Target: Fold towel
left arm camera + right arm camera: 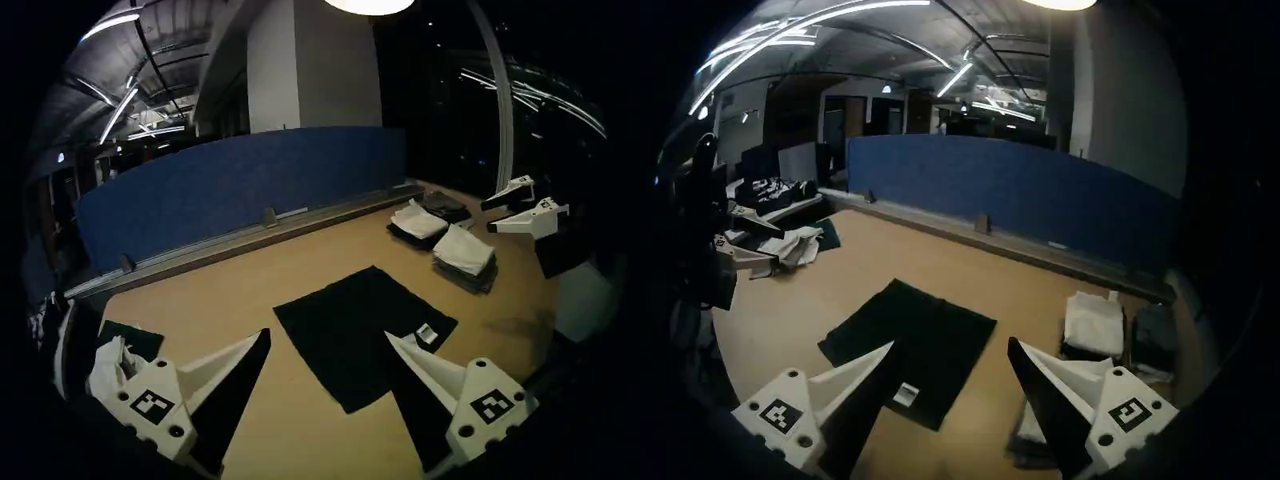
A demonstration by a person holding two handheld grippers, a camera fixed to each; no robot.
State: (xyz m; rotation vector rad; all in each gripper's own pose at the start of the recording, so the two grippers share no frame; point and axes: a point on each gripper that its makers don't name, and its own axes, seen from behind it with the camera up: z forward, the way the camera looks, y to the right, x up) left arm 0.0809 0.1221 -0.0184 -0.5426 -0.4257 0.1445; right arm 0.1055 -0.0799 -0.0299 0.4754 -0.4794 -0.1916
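Towel first: it lies spread flat and single-layered on the wooden table, dark against the wood, between a loose heap on one side and the folded stacks on the other. Nothing is folded yet, so the step in hand looks like the first grasp. Your left gripper hangs above the cloth with its fingers spread wide and nothing between them. Your right gripper is likewise released and empty over the towel's near side. The towel sits turned relative to the blue divider, so corners rather than edges face you. The corner carrying the white tag points toward your right gripper. In this dim, curved picture the outline reads close to square. Its long axis may run from the tagged corner away toward the divider, but I would not swear to it. To do this well, bring each gripper down on one of two neighbouring corners. Pinch only the cloth, lift both together and level, then carry that edge over to meet the opposite one, corner on corner.
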